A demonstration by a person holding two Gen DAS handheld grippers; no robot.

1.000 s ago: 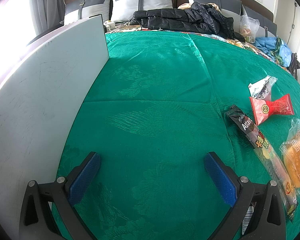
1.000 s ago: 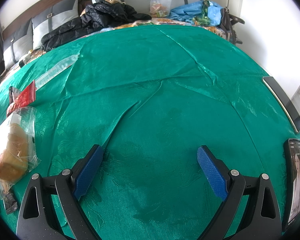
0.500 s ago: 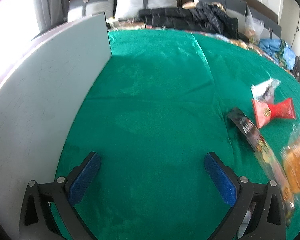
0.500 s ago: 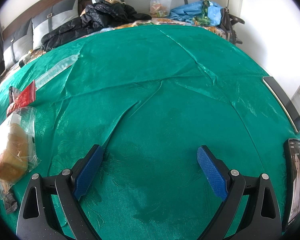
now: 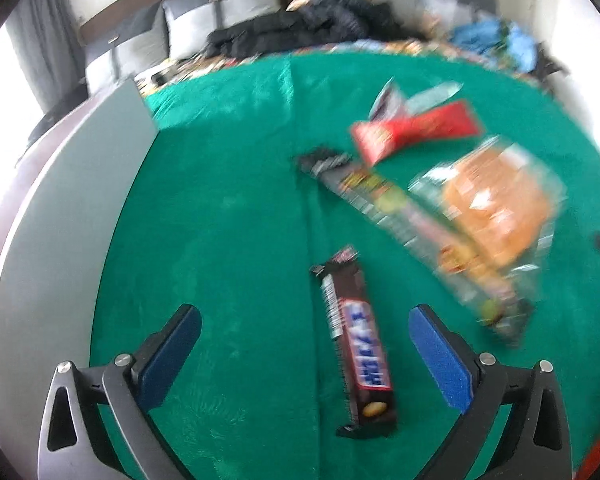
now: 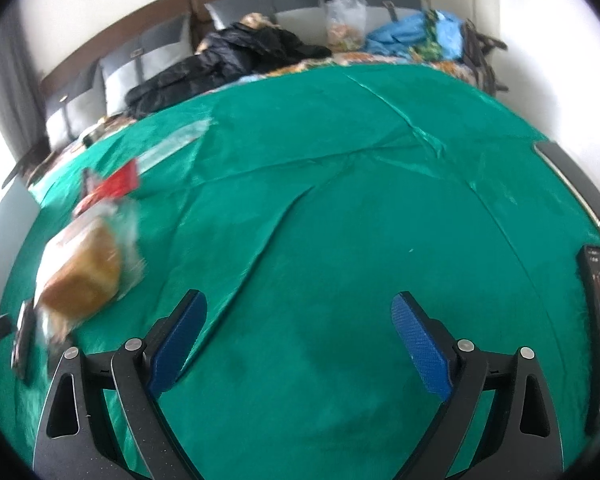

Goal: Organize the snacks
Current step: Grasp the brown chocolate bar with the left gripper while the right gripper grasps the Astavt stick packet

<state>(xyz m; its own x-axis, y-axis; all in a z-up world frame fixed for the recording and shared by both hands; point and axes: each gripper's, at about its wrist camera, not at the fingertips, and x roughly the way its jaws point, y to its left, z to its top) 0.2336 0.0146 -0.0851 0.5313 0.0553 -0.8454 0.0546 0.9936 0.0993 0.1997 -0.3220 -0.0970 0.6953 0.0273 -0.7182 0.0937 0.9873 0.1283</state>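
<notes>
Brown chocolate bar (image 5: 356, 344), blue lettering blurred, between wide-apart left hand-held gripper (image 5: 305, 347) fingers

Both grippers, left gripper (image 5: 305, 354) & right gripper (image 6: 299, 340): black triangular-cutout frames w/ silver screws, textured blue pads (image 6: 419, 351).

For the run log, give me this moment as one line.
left gripper: open, over chocolate bar | right gripper: open, empty, over green cloth | bread bag: untouched
</notes>
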